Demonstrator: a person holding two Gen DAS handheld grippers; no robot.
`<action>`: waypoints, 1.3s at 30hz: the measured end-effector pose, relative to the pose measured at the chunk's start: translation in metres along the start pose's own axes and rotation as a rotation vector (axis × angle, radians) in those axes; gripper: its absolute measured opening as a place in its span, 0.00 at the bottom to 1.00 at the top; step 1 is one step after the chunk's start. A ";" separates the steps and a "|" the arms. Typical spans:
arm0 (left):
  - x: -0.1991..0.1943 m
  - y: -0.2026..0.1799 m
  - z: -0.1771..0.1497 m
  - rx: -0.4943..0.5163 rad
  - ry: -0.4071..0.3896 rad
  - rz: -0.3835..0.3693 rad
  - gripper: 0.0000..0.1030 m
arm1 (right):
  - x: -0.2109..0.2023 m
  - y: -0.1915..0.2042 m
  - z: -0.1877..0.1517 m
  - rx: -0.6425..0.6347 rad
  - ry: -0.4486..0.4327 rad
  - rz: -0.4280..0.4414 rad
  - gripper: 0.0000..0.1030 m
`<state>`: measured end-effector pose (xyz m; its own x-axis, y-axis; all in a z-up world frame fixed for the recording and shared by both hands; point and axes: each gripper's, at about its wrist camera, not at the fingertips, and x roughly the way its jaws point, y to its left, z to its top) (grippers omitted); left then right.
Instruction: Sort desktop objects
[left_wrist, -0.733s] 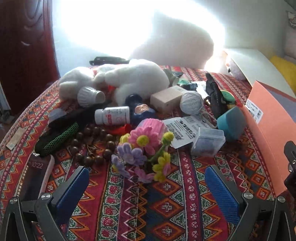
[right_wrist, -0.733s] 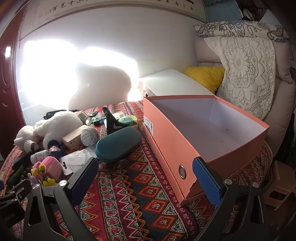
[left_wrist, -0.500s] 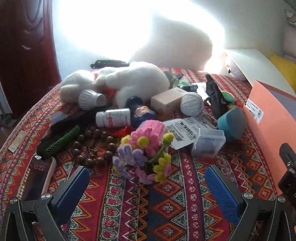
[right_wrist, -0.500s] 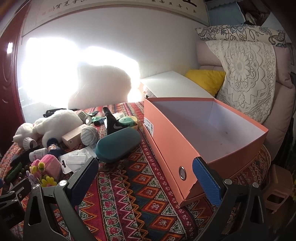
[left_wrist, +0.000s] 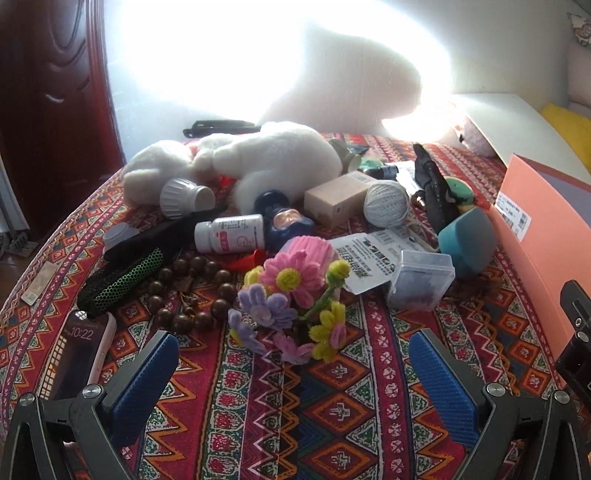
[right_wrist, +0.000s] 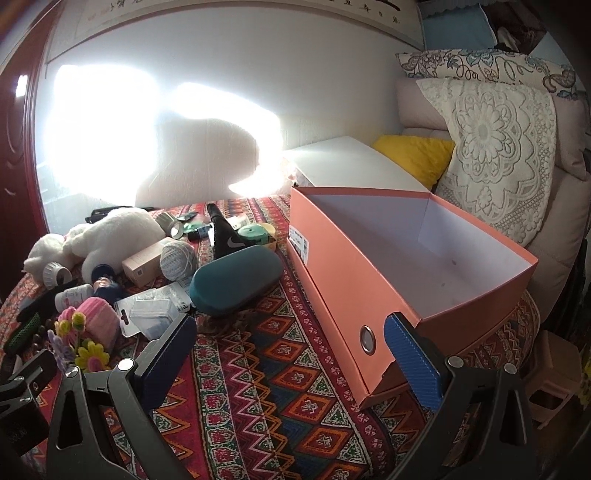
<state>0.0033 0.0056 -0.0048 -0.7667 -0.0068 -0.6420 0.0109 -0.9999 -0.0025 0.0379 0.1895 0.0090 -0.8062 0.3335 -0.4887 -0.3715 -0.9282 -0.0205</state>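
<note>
A heap of small objects lies on the patterned cloth: a pipe-cleaner flower bunch (left_wrist: 291, 295), a white pill bottle (left_wrist: 231, 233), wooden beads (left_wrist: 192, 291), a white plush toy (left_wrist: 258, 162), a clear plastic case (left_wrist: 421, 284) and a teal glasses case (right_wrist: 236, 284). An empty orange box (right_wrist: 369, 273) stands open to the right. My left gripper (left_wrist: 291, 365) hovers open just short of the flowers, nothing between its blue pads. My right gripper (right_wrist: 291, 354) is open too, near the box's front corner, its right pad in front of the box wall.
A phone (left_wrist: 74, 354) with a lit screen lies at the near left by a black and green mesh item (left_wrist: 122, 277). A white lid (right_wrist: 354, 162) sits behind the box. Cushions (right_wrist: 491, 147) and a sofa back rise at right; a dark door (left_wrist: 48, 110) stands left.
Both views have shifted only slightly; the heap sits a little lower in the left wrist view. Nothing on the cloth has moved and both grippers stay open.
</note>
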 end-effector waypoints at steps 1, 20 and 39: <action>0.000 0.000 0.000 0.001 0.002 0.001 1.00 | 0.000 0.000 0.000 0.000 0.002 -0.001 1.00; 0.001 -0.006 -0.003 0.031 0.003 -0.003 1.00 | -0.003 -0.003 0.001 0.020 0.001 -0.022 1.00; 0.004 0.016 0.000 0.005 0.007 0.007 1.00 | -0.008 0.011 0.002 -0.002 0.019 0.050 1.00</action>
<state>0.0000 -0.0102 -0.0074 -0.7622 -0.0140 -0.6472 0.0129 -0.9999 0.0064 0.0398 0.1766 0.0144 -0.8148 0.2833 -0.5058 -0.3298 -0.9440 0.0027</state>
